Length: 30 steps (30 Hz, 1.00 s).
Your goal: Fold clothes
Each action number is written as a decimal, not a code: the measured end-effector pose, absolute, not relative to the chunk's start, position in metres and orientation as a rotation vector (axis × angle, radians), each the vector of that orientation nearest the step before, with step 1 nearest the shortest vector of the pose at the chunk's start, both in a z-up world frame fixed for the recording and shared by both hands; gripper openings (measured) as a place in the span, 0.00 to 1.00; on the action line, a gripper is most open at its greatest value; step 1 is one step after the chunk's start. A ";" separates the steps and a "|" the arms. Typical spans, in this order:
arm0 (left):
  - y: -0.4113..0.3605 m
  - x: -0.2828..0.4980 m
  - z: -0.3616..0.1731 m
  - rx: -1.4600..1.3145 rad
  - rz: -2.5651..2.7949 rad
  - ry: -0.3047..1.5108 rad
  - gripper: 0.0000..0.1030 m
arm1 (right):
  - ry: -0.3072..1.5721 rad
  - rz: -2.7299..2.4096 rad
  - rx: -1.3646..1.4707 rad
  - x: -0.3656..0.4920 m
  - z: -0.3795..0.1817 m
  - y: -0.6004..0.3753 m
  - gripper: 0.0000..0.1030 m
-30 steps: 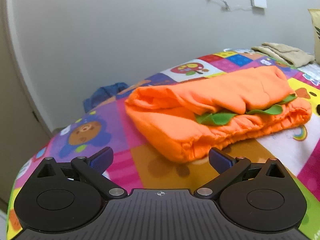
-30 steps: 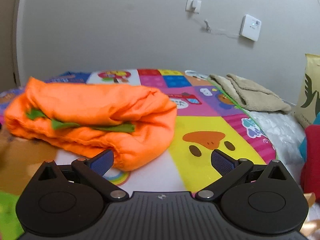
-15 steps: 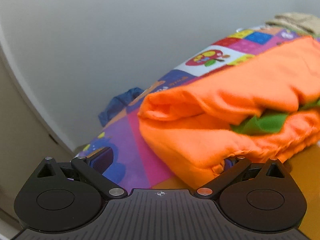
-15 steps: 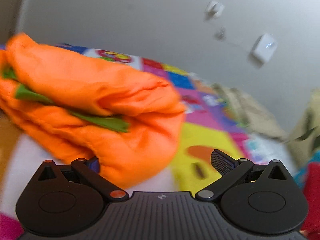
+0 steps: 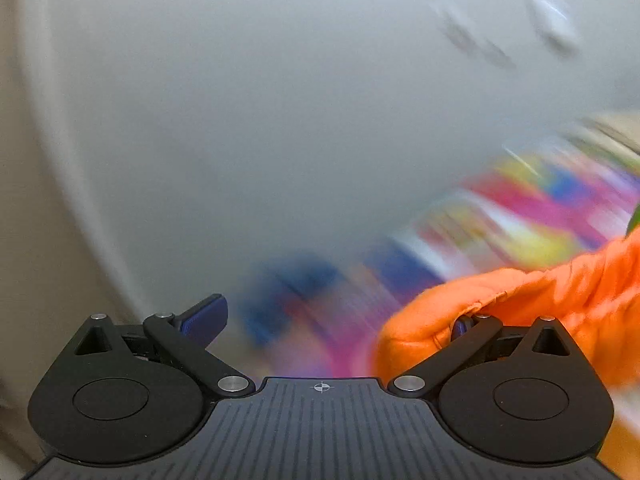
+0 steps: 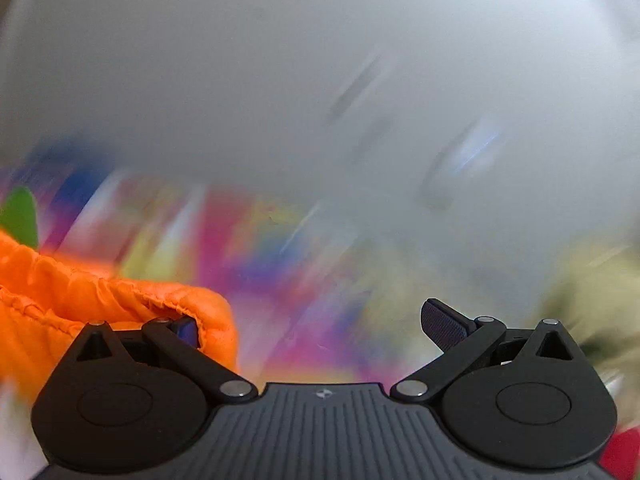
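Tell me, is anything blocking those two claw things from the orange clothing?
Nothing visible does. The orange garment already lies against one finger of the left hand-held gripper, and in the right wrist view it wraps one finger of the right hand-held gripper. Both stand open. The background is blurred.
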<state>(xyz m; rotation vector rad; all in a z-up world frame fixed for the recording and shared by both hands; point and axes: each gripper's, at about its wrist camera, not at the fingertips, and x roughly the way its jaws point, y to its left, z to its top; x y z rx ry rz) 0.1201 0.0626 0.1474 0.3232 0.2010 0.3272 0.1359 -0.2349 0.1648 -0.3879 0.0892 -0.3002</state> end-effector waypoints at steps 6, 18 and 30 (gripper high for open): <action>0.061 0.033 0.193 0.305 0.174 0.065 1.00 | -0.061 -0.201 -0.359 0.029 0.180 -0.248 1.00; 0.084 -0.040 0.067 0.314 -0.063 0.628 1.00 | 0.434 -0.051 -0.549 -0.053 0.023 -0.245 1.00; 0.076 -0.074 0.039 0.305 -0.058 0.697 1.00 | 0.536 0.060 -0.463 -0.101 0.016 -0.244 1.00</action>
